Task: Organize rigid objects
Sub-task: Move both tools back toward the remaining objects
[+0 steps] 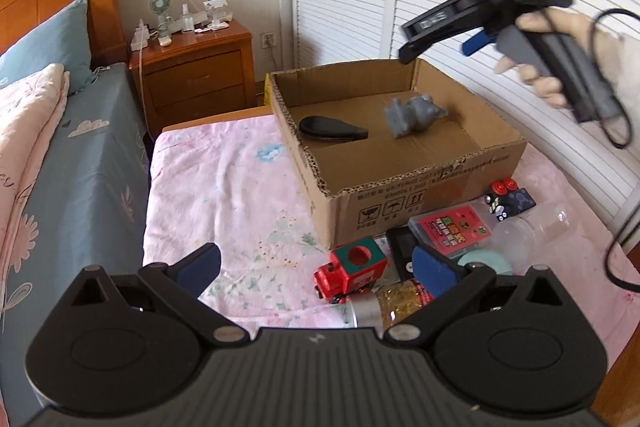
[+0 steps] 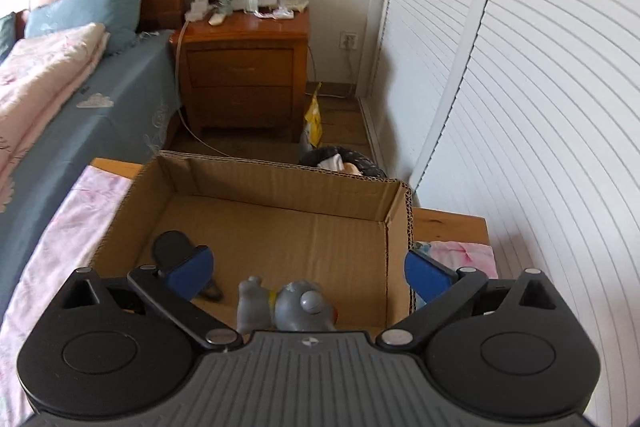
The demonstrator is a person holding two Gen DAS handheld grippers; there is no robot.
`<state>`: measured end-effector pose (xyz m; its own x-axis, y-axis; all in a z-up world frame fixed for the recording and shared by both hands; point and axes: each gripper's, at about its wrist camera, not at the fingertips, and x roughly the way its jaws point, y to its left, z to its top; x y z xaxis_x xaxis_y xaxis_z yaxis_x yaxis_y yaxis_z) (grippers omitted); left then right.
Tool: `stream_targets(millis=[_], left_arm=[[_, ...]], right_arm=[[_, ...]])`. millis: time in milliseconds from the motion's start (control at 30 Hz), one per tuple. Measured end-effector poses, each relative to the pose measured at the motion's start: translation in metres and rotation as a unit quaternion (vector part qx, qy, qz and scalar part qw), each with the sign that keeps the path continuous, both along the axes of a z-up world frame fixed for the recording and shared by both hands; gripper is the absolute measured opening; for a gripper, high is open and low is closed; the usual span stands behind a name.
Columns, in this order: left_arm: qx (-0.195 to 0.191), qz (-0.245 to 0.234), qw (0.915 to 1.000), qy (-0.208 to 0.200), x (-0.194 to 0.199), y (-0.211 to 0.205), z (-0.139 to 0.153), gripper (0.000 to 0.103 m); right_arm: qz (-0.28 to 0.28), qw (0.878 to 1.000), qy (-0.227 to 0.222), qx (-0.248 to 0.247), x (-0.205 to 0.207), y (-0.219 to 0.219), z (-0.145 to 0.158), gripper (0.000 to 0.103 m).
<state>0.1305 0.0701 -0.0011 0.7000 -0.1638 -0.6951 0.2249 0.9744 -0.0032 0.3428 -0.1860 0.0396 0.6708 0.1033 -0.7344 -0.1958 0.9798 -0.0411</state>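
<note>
An open cardboard box (image 1: 432, 183) stands on the pink-covered table. Inside lie a grey figurine (image 1: 414, 113) and a black oval case (image 1: 332, 127). My right gripper (image 2: 308, 271) is open and empty, held above the box over the figurine (image 2: 288, 307) and the case (image 2: 172, 247); it also shows in the left wrist view (image 1: 436, 39), high above the box. My left gripper (image 1: 316, 265) is open and empty above the table, near a red and green toy train (image 1: 352, 271), a glitter bottle (image 1: 396, 303) and a red card box (image 1: 450, 229).
More items lie in front of the box: a black device (image 1: 402, 251), a dark toy with red knobs (image 1: 508, 201), clear plastic cups (image 1: 528, 231), a teal lid (image 1: 482, 261). A bed (image 1: 60, 155) is left, a nightstand (image 2: 244, 67) behind, louvered doors (image 2: 520, 67) right.
</note>
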Motion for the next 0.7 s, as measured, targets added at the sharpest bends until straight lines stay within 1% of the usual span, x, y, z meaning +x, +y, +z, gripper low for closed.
stream_targets(millis=[167,333,500,633,700], left_arm=[[-0.004,0.008,1.0000,-0.001,-0.007,0.001,0.000,0.101],[-0.018,0.014,0.9997,-0.001,-0.015,0.002,-0.001,0.101],[-0.013,0.027,0.9996,-0.002,-0.025,0.000,-0.003,0.101],[-0.008,0.024,0.9997,0.003,-0.033,-0.003,-0.007,0.101],[-0.007,0.021,0.9997,0.005,-0.037,-0.006,-0.009,0.102]], right_arm=[[0.010,1.000,-0.013,0.000,-0.034,-0.002,0.011,0.103],[0.010,1.000,-0.026,0.005,-0.074,-0.008,0.012,0.103],[0.007,0.999,-0.040,0.005,-0.122,-0.013,-0.001,0.103],[0.008,0.999,-0.036,0.015,-0.158,-0.020,-0.019,0.103],[0.004,1.000,-0.028,0.011,-0.170,-0.021,-0.029,0.103]])
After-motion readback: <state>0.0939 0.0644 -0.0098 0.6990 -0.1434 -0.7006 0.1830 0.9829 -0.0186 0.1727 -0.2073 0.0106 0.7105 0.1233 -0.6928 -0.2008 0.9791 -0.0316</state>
